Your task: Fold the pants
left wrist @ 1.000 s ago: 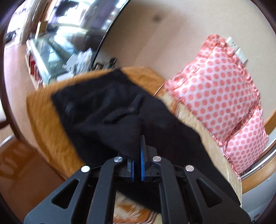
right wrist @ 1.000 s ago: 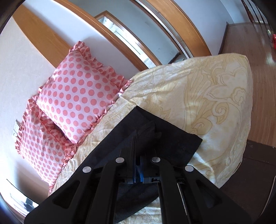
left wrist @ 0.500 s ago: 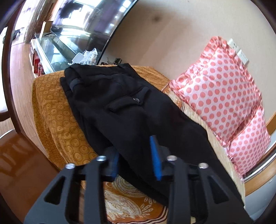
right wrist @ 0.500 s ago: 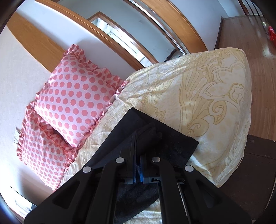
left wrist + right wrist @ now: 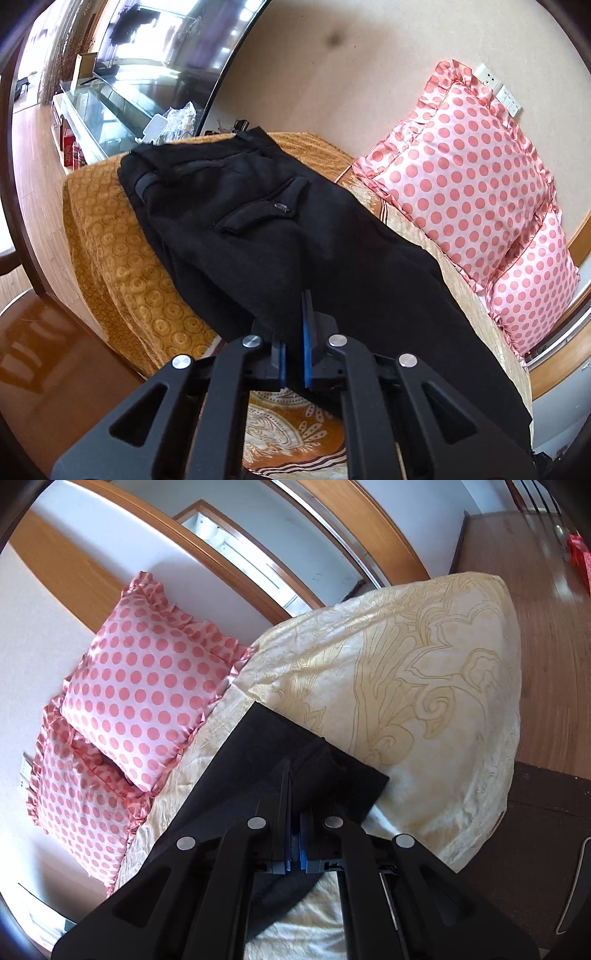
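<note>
Gripping black pants (image 5: 295, 236) on the bed (image 5: 110, 236), both tools clamped on cloth.

Pants stretch from upper left to lower right in the left view; two pink dotted pillows (image 5: 472, 177) sit at right. My left tool (image 5: 293, 354) pinches a fold at bottom centre; my right tool (image 5: 293, 834) holds the leg hem.

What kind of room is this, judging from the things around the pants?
Probably a bedroom at home. The black pants lie on a bed with a patterned bedspread, pink dotted pillows lean against the wall, and the floor is wood.
</note>
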A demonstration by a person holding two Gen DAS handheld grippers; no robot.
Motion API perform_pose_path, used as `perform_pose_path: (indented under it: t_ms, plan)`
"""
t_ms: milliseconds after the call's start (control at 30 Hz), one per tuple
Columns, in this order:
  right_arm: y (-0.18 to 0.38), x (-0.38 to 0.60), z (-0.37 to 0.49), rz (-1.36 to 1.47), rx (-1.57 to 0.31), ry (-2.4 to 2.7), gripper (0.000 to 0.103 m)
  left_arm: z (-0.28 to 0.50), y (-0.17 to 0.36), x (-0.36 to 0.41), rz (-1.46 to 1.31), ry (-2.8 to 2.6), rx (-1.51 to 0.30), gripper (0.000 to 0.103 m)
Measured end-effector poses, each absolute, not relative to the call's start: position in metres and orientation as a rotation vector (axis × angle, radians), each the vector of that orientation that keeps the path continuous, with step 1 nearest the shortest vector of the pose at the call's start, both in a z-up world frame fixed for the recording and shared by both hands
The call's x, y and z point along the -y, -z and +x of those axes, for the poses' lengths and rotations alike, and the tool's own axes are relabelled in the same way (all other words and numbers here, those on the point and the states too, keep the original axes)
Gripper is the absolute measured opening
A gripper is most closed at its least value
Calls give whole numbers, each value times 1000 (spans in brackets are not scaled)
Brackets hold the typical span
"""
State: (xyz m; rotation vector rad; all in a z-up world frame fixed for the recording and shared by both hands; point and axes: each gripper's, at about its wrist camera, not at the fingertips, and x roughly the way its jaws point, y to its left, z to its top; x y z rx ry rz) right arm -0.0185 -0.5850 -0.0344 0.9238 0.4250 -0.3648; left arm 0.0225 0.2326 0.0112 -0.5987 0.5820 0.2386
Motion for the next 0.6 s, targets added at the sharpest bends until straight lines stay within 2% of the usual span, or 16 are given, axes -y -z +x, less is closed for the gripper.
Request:
perform_pose_path:
  t_ms: [200, 267, 333, 400, 433, 467, 500, 533, 600]
  plan:
    - [41, 583, -11, 878, -471, 390, 2, 26, -4, -226, -522, -269, -609, 6]
    - [39, 581, -11, 856, -478, 395, 3, 24, -2, -225, -515, -269, -604, 11]
    - [34, 578, -13, 815, -493, 412, 14, 19, -3, -226, -531, -265, -593, 19]
    - [27, 577, -17, 783, -500, 448, 21, 12, -7, -225, -513, -273, -575, 37]
    - [22, 577, -20, 760, -493, 481, 29, 8, -10, -222, -492, -292, -564, 41]
    - [17, 576, -23, 733, -490, 523, 38, 1, -16, -216, -453, -322, -538, 51]
    - [8, 571, -26, 677, -477, 594, 63, -3, -21, -211, -425, -335, -513, 59]
    - [0, 566, -28, 622, -458, 638, 70, -8, -26, -204, -393, -341, -486, 62]
    - [-19, 549, -25, 507, -421, 633, 71, -14, -37, -185, -325, -319, -435, 73]
